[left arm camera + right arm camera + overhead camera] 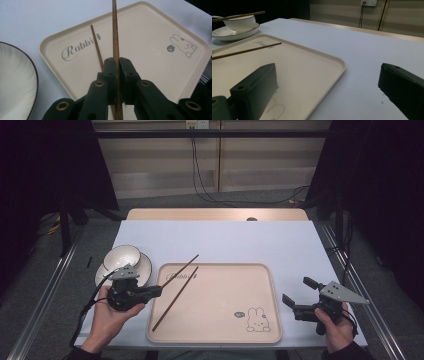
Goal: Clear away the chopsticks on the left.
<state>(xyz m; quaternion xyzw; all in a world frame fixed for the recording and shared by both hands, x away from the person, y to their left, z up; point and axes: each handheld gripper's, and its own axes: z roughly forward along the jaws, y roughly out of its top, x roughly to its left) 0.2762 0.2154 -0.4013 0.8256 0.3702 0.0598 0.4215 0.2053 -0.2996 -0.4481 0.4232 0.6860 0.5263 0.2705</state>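
Note:
A beige tray (220,295) with a rabbit print lies on the white table. One brown chopstick (175,299) rests slantwise on the tray's left part. My left gripper (159,291) is at the tray's left edge, shut on the near end of a second chopstick (182,269), which angles up and away past the tray's far rim. In the left gripper view the jaws (116,62) pinch that chopstick (115,32), with the loose chopstick (97,47) beside it on the tray (150,37). My right gripper (300,291) is open by the tray's right edge, with nothing between its jaws (329,82).
A white bowl (121,257) on a saucer (145,270) stands just left of the tray, behind my left gripper. The white table (225,240) stretches behind the tray to a wooden strip (215,214). Cables lie on the floor beyond it.

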